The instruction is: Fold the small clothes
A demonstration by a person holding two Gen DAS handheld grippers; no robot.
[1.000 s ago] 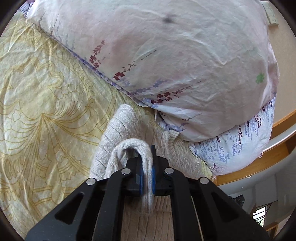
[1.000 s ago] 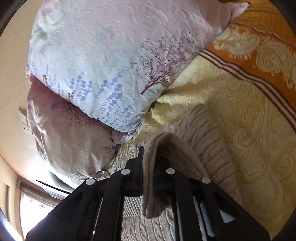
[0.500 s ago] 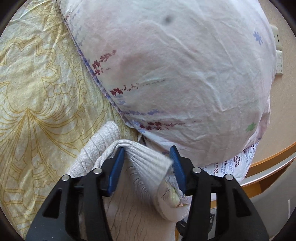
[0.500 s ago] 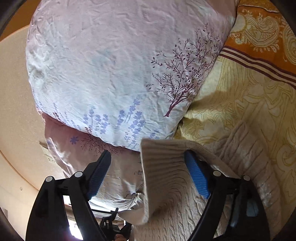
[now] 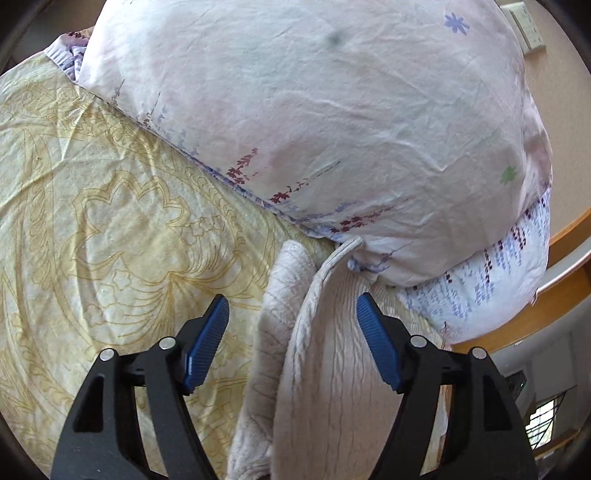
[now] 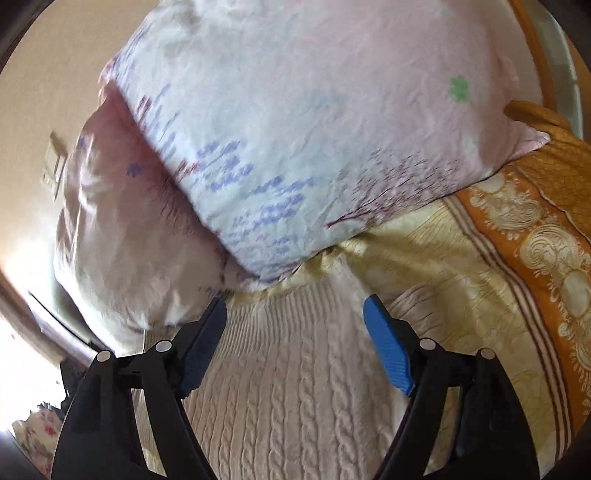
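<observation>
Two grippers stand over a cream cable-knit sweater (image 6: pixel 295 398) spread on a bed, and neither holds it. Nearest in the left wrist view, the left gripper (image 5: pixel 291 332) has its blue pads (image 5: pixel 205 347) well apart and its jaws are opening; a ribbed fold of the sweater (image 5: pixel 332 350) rises in the gap between them, close to the right-hand pad but not pinched by either one. To the left of that fold a second rounded lobe of the knit lies on the yellow patterned bedspread (image 5: pixel 110 229). In the right wrist view, the right gripper (image 6: pixel 295 325) also stands wide, its jaws narrowing a little, with the sweater lying flat beneath and between the fingers, cables running lengthwise and a ribbed band at its far edge. No pad presses on the cloth there. Just past the ribbed band the sweater meets the bedspread (image 6: pixel 443 258), which turns to an orange border with pale scrollwork (image 6: pixel 535 221) on the right. Beyond the garment, two pillows are stacked: the upper pillow (image 6: pixel 314 122), pale with lavender sprigs and a dark red tree print, rests on a pinkish lower pillow (image 6: pixel 122 236). In the left view the large pillow (image 5: pixel 332 129) overhangs the sweater's far tip. Farthest off are a beige wall with a socket plate (image 5: pixel 526 26) and a wooden bed frame (image 5: pixel 554 295).
</observation>
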